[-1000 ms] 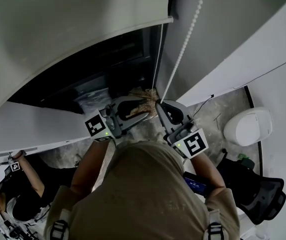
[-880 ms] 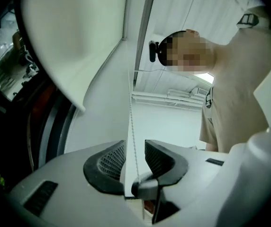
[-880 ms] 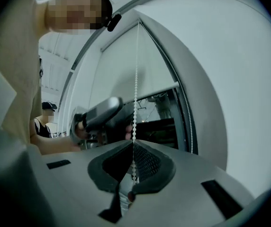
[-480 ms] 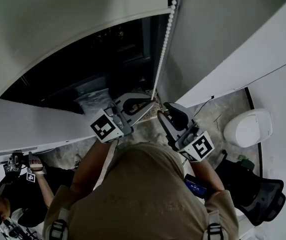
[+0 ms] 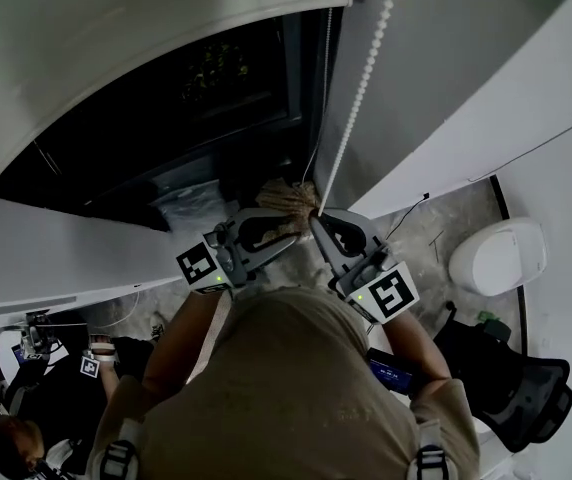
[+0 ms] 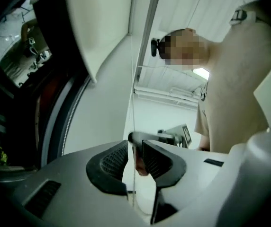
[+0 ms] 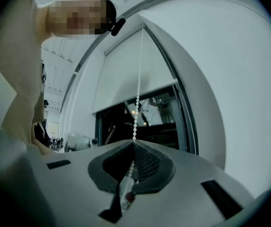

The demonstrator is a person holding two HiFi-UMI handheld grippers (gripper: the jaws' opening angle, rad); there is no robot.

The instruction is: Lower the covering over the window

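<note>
Dark window glass [image 5: 216,98] fills the middle of the head view, set into a white wall [image 5: 466,98] that runs off to the right. Over the upper part of the pane hangs the white roller blind [image 5: 116,28]. It is lowered only part of the way, so most of the glass is uncovered and the job looks well short of done.

Below, the two grippers meet almost tip to tip at the right side of the window. The right gripper [image 5: 321,223] has just closed and is pinched tight on the bead chain [image 5: 366,68], which rises straight from its pads toward the top of the blind. The left gripper [image 6: 135,145] has just been opening. Its jaws stand narrowly apart with a thinner strand [image 6: 133,103] running through the gap, and neither pad presses on it. This is probably the other run of the same loop.

The main risk, as I judge it, is in the handover. If the left gripper clamps its strand while the right gripper holds the beads, both runs are locked and the blind stalls. Hauling the wrong run would raise the blind. A pull angled away from the wall could make the beads skip or slide out of the pads.
</note>
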